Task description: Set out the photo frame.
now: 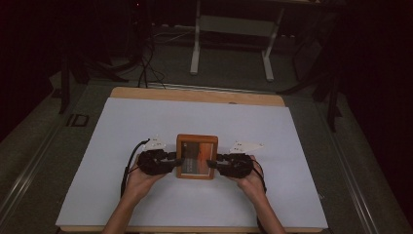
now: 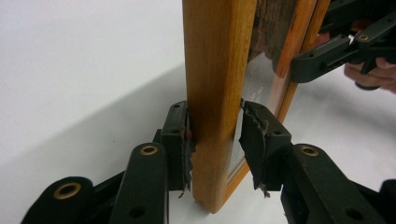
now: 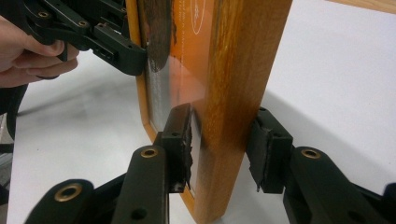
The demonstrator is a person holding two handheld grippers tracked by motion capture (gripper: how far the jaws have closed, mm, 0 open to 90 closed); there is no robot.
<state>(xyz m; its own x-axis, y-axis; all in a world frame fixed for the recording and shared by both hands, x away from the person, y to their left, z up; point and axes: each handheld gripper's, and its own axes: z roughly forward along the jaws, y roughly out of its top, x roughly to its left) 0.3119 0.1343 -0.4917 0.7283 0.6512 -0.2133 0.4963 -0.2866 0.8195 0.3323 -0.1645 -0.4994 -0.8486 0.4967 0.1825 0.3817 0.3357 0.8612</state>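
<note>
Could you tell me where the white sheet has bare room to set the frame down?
The white sheet is bare beyond the wooden picture frame, towards the far table edge, and along both sides. Only the middle near strip is crowded, by both hands.

Table with a white cover

A white sheet (image 1: 146, 195) covers the wooden table (image 1: 195, 94); a wooden picture frame (image 1: 197, 156) sits at its middle.

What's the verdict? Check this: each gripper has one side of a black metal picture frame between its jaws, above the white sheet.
Wrong on the material. The picture frame is orange-brown wood, not black metal, as the left gripper view shows. The rest holds: the left gripper and the right gripper each have one side between their jaws, above the white sheet.
</note>
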